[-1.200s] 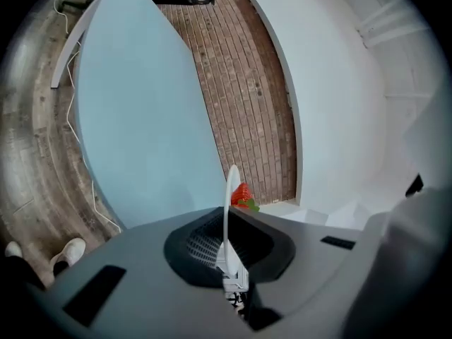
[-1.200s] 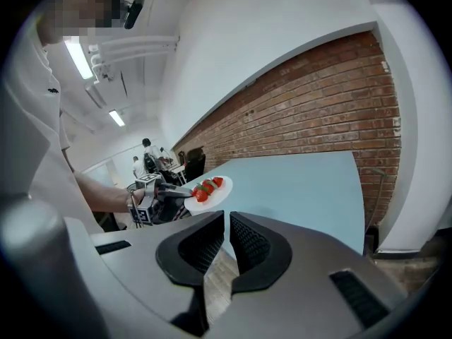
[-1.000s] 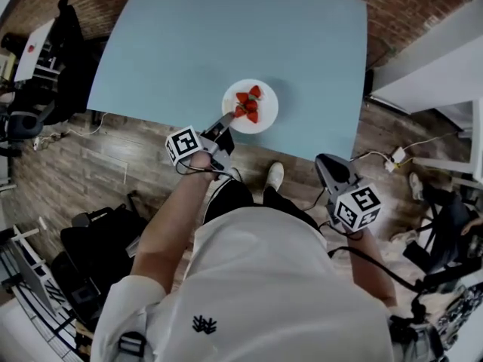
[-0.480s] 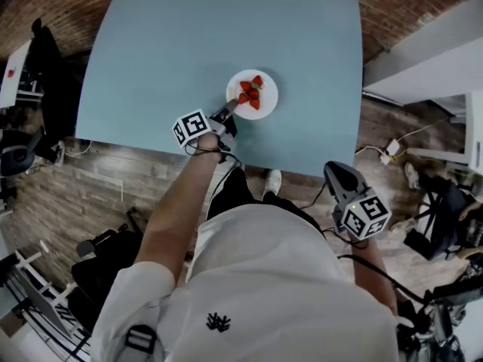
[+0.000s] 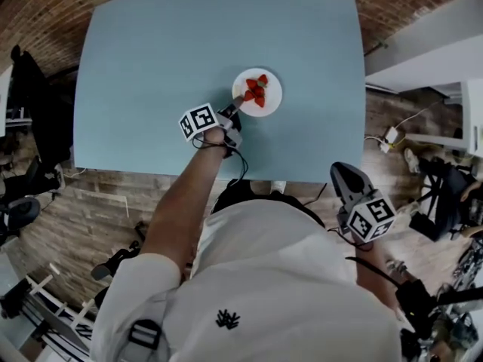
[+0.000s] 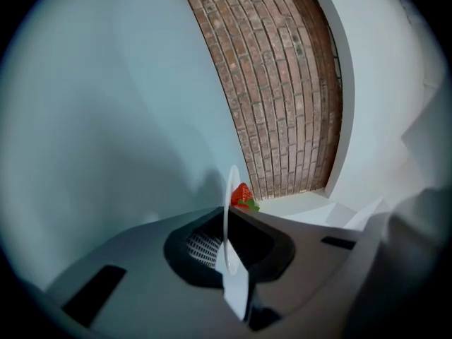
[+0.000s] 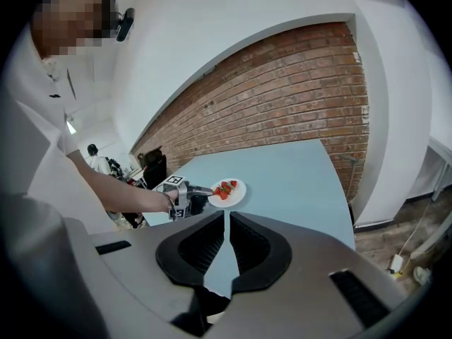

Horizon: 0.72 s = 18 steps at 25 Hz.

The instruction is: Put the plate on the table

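White plate (image 5: pixel 271 97) bearing strawberries (image 5: pixel 256 90), its near rim pinched in the left tongs (image 5: pixel 237 102), at the middle of the blue tabletop (image 5: pixel 166 59). Right tongs (image 5: pixel 343 173), drawn nearly together and empty, hang off the tabletop's near edge beside the person (image 5: pixel 264 277).

We see the plate (image 5: pixel 273 93) over the table (image 5: pixel 151 59), right of its middle and toward the near edge; whether it touches the top, we cannot tell. The strawberries (image 5: pixel 256 90) lie on the plate. Our left gripper (image 5: pixel 237 101) reaches in from the near side, with its jaws on the plate's near-left rim. Our right gripper (image 5: pixel 339 170) hangs off the table, before its near edge and to the right, above the floor (image 5: pixel 113 194). A brick wall (image 5: pixel 45 6) runs behind the table's far edge.
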Motion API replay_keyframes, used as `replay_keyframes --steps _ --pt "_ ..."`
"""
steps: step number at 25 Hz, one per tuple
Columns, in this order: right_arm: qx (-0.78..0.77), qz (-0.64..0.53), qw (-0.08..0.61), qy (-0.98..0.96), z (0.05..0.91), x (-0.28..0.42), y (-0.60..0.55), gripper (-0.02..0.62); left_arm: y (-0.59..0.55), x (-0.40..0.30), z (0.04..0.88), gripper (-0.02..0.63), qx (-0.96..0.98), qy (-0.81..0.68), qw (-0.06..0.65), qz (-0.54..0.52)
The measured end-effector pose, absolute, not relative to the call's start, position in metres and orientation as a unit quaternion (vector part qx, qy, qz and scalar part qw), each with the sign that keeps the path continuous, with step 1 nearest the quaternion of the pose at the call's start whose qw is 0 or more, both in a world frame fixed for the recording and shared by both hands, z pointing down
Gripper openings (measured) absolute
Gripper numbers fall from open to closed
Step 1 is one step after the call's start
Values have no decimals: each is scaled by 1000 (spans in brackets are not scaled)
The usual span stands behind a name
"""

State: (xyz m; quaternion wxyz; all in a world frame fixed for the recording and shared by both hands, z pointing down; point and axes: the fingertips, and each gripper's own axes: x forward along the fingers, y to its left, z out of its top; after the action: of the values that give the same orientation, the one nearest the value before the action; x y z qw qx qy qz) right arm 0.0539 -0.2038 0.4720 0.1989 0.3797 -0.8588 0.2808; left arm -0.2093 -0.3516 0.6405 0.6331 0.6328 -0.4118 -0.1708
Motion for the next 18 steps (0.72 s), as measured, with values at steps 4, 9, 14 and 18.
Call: replay_keyframes --steps 4,9,14,18 --pt "394 288 196 -851 475 48 -208 28 -359 -209 648 9 634 -403 641 -153" --pt "406 295 191 -844 478 41 -209 28 -361 -206 656 9 635 -395 651 -132" --pt "413 301 193 -838 481 42 -211 28 -364 -202 661 9 636 -386 658 -120" --pt "416 305 189 -836 483 44 -213 28 -363 -196 662 9 634 -384 663 -106"
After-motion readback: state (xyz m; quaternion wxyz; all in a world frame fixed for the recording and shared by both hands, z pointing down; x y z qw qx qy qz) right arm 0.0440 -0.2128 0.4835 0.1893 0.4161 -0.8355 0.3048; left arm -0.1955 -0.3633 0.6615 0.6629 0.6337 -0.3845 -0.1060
